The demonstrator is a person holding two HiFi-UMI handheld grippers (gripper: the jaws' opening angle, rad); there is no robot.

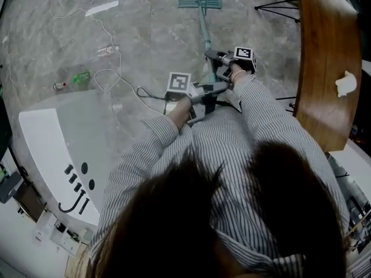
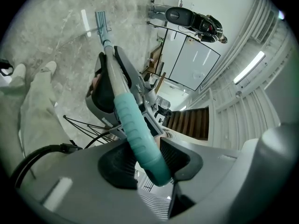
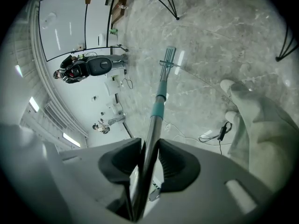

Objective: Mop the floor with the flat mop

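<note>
The flat mop has a teal head (image 1: 199, 3) lying flat on the grey marble floor (image 1: 145, 33) ahead of me, and a long pole (image 1: 204, 32) slanting back to my hands. My left gripper (image 1: 200, 90) is shut on the ribbed teal grip (image 2: 135, 134) at the pole's top end. My right gripper (image 1: 219, 57) is shut on the metal pole (image 3: 152, 129) lower down, closer to the head. Along the right gripper view the pole runs out to the mop head (image 3: 168, 56).
A curved wooden counter (image 1: 324, 62) runs along the right. A white cabinet (image 1: 55, 155) stands at the left. Cables (image 1: 110, 77) and small items (image 1: 80, 77) lie on the floor to the left. A black tripod's legs (image 1: 278, 4) stand at top right.
</note>
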